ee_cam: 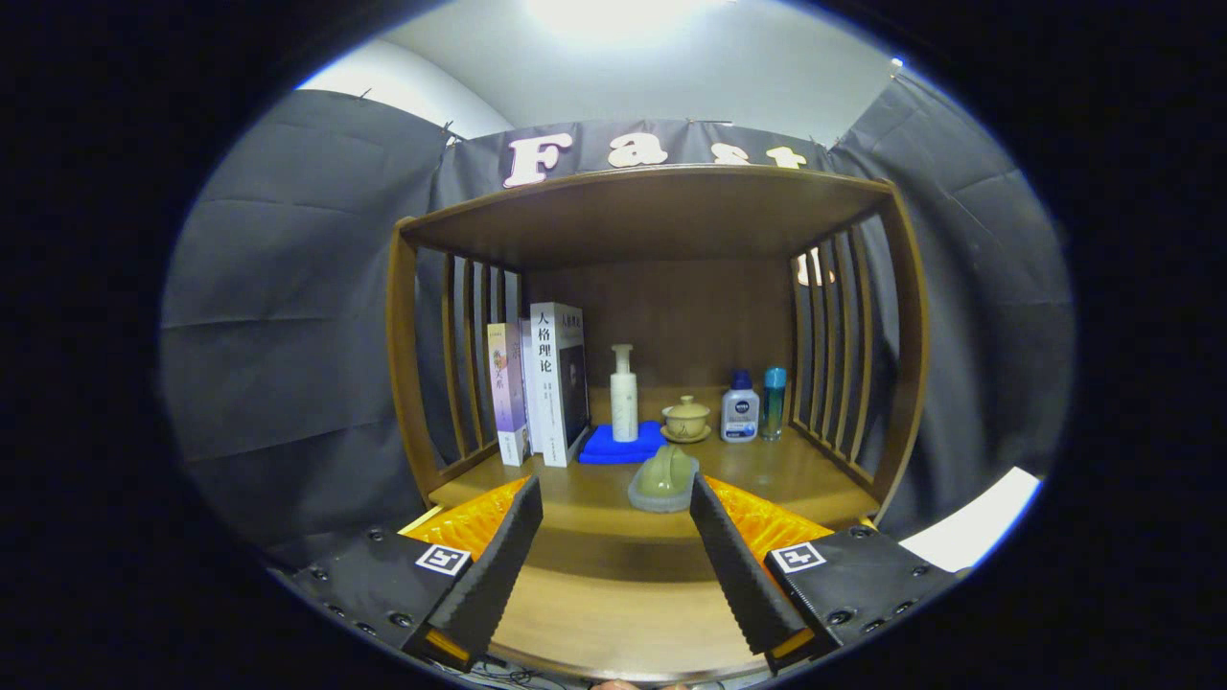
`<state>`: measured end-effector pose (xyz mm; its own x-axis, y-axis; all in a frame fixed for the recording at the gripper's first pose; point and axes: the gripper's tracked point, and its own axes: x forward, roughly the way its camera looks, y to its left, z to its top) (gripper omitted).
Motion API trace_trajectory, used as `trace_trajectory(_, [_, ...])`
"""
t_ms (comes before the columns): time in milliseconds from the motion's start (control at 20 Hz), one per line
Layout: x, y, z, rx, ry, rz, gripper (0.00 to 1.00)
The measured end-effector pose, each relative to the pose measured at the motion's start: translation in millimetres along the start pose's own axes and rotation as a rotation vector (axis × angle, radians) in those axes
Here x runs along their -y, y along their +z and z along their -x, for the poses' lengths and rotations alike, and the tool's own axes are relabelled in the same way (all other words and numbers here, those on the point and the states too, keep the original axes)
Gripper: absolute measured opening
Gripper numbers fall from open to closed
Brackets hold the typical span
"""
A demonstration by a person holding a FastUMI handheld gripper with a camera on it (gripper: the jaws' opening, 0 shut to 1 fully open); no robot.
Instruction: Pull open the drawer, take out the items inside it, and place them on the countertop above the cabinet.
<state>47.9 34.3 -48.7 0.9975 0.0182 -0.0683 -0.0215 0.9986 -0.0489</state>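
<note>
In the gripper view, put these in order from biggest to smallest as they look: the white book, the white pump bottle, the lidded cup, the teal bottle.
1. White book, clearly largest.
2. White pump bottle.
3. Lidded cup and teal bottle look near alike; I cannot rank them.
All stand far beyond the open tongs, at roughly similar depth.

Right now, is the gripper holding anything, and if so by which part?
Nothing is held. The gripper is open, its fingers spread above the wooden countertop; the green item sits just beyond them, untouched.
</note>
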Motion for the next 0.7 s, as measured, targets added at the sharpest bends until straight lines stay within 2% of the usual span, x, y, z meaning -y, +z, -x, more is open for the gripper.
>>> trace_trajectory(250, [-2, -51, 39, -0.065, -0.042, 0.034, 0.98])
trace_trajectory(450, [-6, -76, 66, -0.063, -0.058, 0.041, 0.98])
trace_trajectory(700, [-15, -111, 84, -0.116, -0.048, 0.026, 0.98])
